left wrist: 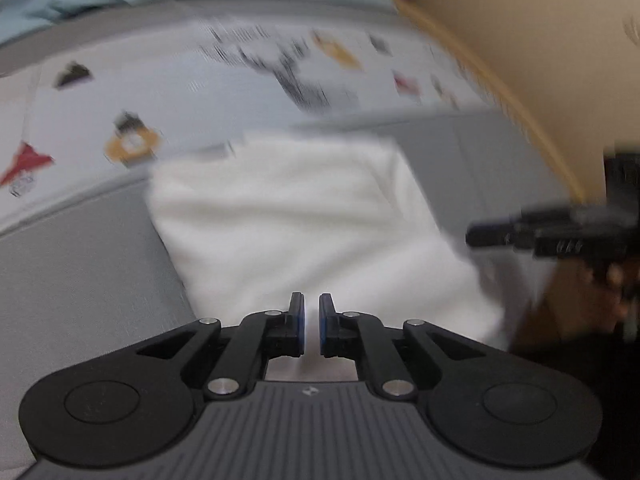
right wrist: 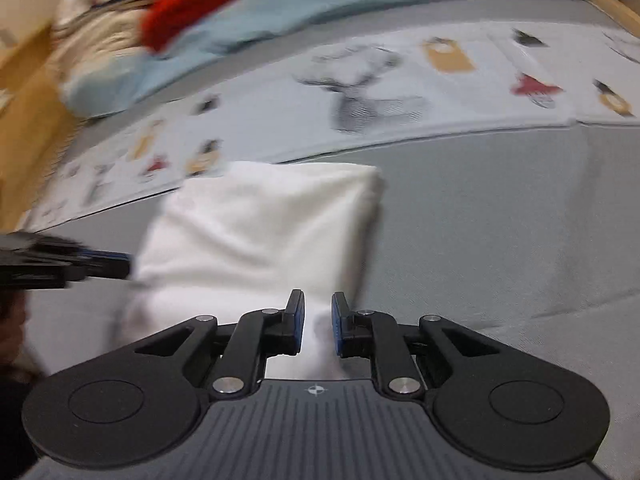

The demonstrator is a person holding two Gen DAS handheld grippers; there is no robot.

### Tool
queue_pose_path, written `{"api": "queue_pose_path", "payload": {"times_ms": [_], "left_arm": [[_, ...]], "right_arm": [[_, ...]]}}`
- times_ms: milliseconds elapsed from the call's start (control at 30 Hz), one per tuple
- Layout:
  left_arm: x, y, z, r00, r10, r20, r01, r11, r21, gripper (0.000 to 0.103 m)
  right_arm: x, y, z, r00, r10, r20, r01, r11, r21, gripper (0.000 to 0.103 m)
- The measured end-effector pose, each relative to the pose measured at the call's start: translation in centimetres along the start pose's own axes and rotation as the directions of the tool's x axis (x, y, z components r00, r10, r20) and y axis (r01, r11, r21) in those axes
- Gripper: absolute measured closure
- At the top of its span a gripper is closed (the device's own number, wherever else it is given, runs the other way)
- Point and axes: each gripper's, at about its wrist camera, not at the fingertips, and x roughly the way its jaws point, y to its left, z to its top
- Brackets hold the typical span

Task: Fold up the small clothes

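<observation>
Two grippers over white cloth [right wrist: 264, 224] on grey surface [right wrist: 500, 220]. Left gripper [left wrist: 311, 322] fingers nearly closed, nothing gripped, cloth ahead of tips. Right gripper [right wrist: 318, 326] fingers slightly apart, cloth edge between, not pinched; likely fold is finished, cloth released.

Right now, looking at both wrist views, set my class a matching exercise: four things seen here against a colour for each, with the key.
Things:
1. folded cloth
2. garment at the far edge
3. loose fabric beside it
4. bare surface under the cloth

Colours:
A. grey
B. red
C. white
D. pale blue

Pairs: 1-C, 2-B, 3-D, 4-A
</observation>
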Motion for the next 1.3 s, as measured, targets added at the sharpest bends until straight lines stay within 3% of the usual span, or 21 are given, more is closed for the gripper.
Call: {"api": "queue_pose_path", "payload": {"times_ms": [33, 67, 133, 233, 300, 367, 433, 467, 533, 633, 667, 700, 733, 767, 867, 1000, 1167, 1300], "left_arm": [[1.1, -0.4, -0.6, 0.997, 0.045, -0.057, -0.042, 0.998, 0.041, 0.096], [2.2, -0.6, -1.4, 0.989, 0.1, -0.112, -0.09, 0.992, 0.088, 0.096], [2.2, -0.9, -1.7, 0.989, 0.103, -0.104, -0.09, 0.989, 0.115, 0.096], [0.7, -0.9, -1.5, 0.995, 0.053, -0.088, -0.047, 0.997, 0.064, 0.096], [-0.1, -1.6, -2.1, 0.996, 0.003, -0.086, 0.006, 0.995, 0.103, 0.096], [0.5, -2.1, -3.1, 0.99, -0.025, -0.14, 0.045, 0.988, 0.146, 0.094], [2.7, -2.7, -4.3, 0.972, 0.04, -0.231, 0.009, 0.979, 0.205, 0.095], [3.6, -2.9, -4.7, 0.962, 0.076, -0.262, -0.012, 0.971, 0.237, 0.095], [3.2, -3.3, -4.6, 0.964, 0.082, -0.253, -0.013, 0.965, 0.264, 0.093], [1.6, -1.7, -2.9, 0.98, 0.019, -0.199, 0.002, 0.994, 0.108, 0.077], [0.9, -1.3, -2.4, 0.988, 0.012, -0.155, 0.002, 0.996, 0.084, 0.059], [0.3, -0.9, -2.0, 0.994, 0.025, -0.107, -0.019, 0.998, 0.061, 0.048], [0.0, -0.4, -1.6, 0.996, 0.059, -0.07, -0.057, 0.998, 0.028, 0.03], [0.0, 0.3, -1.3, 0.994, 0.099, -0.048, -0.099, 0.995, -0.014, 0.021], [0.9, 2.8, -0.5, 0.985, 0.164, -0.05, -0.17, 0.971, -0.167, 0.019], [1.9, 5.4, 0.2, 0.994, 0.097, -0.043, -0.106, 0.932, -0.347, 0.019], [3.0, 6.0, 0.2, 0.998, 0.048, -0.036, -0.059, 0.898, -0.436, 0.019], [4.4, 6.3, 0.2, 0.999, 0.028, -0.029, -0.038, 0.896, -0.442, 0.021]], "right_arm": [[0.8, 0.2, -0.6, 0.998, -0.016, -0.06, 0.014, 0.999, -0.031, 0.087], [1.9, 0.5, -1.4, 0.989, -0.084, -0.123, 0.074, 0.994, -0.082, 0.087], [3.3, 0.6, -2.5, 0.965, -0.178, -0.194, 0.148, 0.976, -0.157, 0.087], [2.0, 0.1, -2.1, 0.978, -0.138, -0.155, 0.12, 0.986, -0.116, 0.087], [0.8, 0.1, -1.7, 0.991, -0.073, -0.112, 0.063, 0.994, -0.089, 0.087], [1.2, 0.0, -1.7, 0.99, -0.038, -0.135, 0.027, 0.996, -0.082, 0.087], [2.9, 0.4, -2.6, 0.968, -0.108, -0.225, 0.079, 0.988, -0.134, 0.086], [3.6, 0.6, -3.0, 0.955, -0.155, -0.252, 0.111, 0.977, -0.18, 0.08], [3.2, 0.4, -2.4, 0.964, -0.133, -0.231, 0.1, 0.984, -0.148, 0.077], [0.7, -1.9, -0.2, 0.997, -0.041, -0.071, 0.047, 0.995, 0.085, 0.076], [-0.2, -2.6, 0.2, 0.999, -0.035, -0.002, 0.035, 0.989, 0.146, 0.071], [-0.6, -3.0, 0.5, 0.998, -0.049, 0.042, 0.04, 0.982, 0.185, 0.065], [-0.7, -3.3, 0.6, 0.995, -0.074, 0.067, 0.058, 0.975, 0.215, 0.051], [-0.3, -3.4, 0.7, 0.994, -0.088, 0.068, 0.07, 0.971, 0.227, 0.043], [1.8, -2.6, 0.9, 0.999, -0.054, 0.006, 0.052, 0.976, 0.209, 0.045], [4.0, -1.6, 1.0, 0.998, -0.044, -0.044, 0.052, 0.979, 0.195, 0.044], [5.6, -2.8, 1.4, 0.996, -0.039, -0.074, 0.056, 0.966, 0.254, 0.037], [6.5, -3.0, 1.8, 0.997, -0.005, -0.076, 0.027, 0.956, 0.293, 0.037]]}}
